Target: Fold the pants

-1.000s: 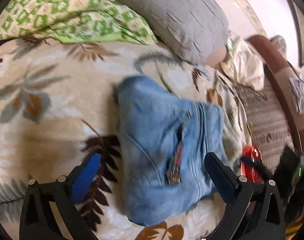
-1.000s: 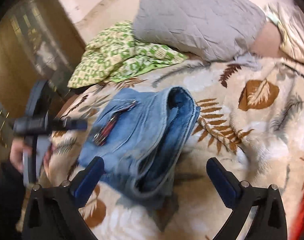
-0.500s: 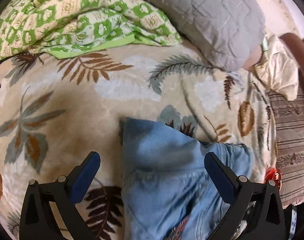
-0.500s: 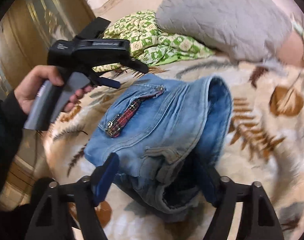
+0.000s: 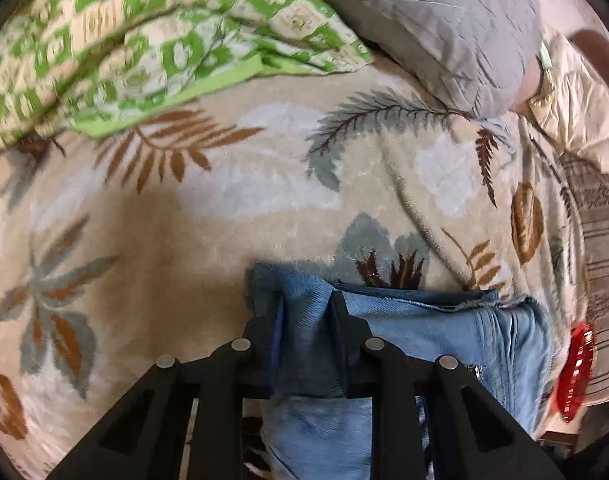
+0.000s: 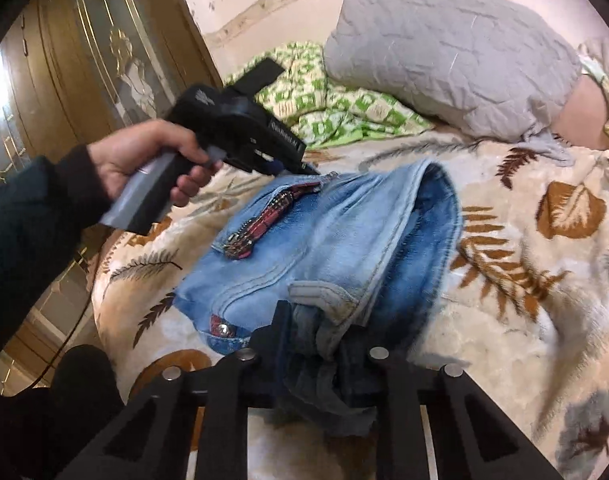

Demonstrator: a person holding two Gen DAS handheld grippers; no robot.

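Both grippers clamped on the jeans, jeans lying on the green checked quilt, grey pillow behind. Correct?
One error: the jeans lie on the beige leaf-print blanket, not on the green checked quilt, which sits bunched farther back beside the grey pillow; the left wrist view shows this. The rest holds: left gripper and right gripper are both shut on denim.

Pants lower part cut off by frame edge; red object blurred, unidentifiable.

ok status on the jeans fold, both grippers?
Left gripper shut on jeans far corner. Right gripper shut on bunched waistband edge. Jeans folded on leaf blanket. Grey pillow, green quilt apart, not obstructing.
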